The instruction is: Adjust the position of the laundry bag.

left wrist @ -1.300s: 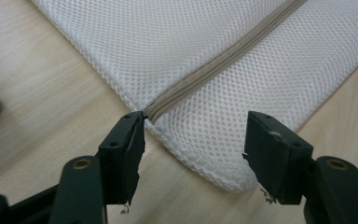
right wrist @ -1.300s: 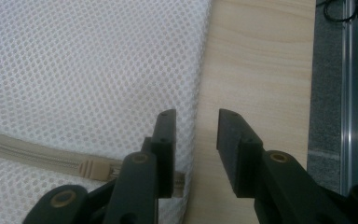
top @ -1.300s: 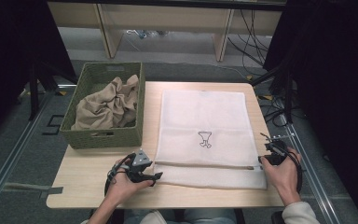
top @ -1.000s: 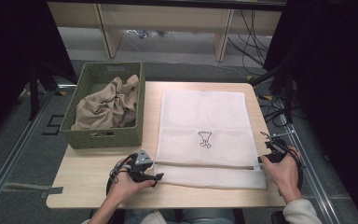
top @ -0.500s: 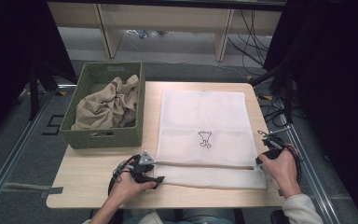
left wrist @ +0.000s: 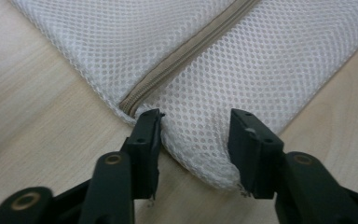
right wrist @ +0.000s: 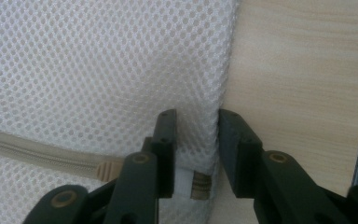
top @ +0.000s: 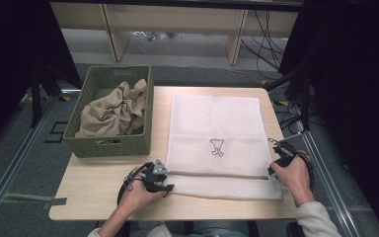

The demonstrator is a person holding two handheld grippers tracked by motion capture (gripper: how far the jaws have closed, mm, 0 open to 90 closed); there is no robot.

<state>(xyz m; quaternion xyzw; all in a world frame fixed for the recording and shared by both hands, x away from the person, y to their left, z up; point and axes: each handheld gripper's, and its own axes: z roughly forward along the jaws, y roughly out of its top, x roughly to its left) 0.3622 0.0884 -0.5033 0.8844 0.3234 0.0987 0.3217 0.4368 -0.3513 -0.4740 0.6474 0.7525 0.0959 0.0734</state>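
Note:
A white mesh bag with a small printed mark lies flat on the wooden table. A tan zipper runs across it near the front. My left gripper sits at the bag's front left corner. Its jaws have just been closing, and in the left gripper view the mesh bulges between the pads just past the zipper's end. My right gripper is at the bag's right edge. Its jaws have also just been closing, and a ridge of mesh stands pinched between them above the zipper pull.
A green woven basket holding crumpled beige cloth stands at the table's left, close to the bag. Beyond the right gripper are the table's right edge and a metal rail. Shelving and cables lie past the far edge.
Both hands stay at the bag's front corners. The right hand has settled lower and slightly inward onto the bag's right edge, and the left gripper has edged onto the corner.

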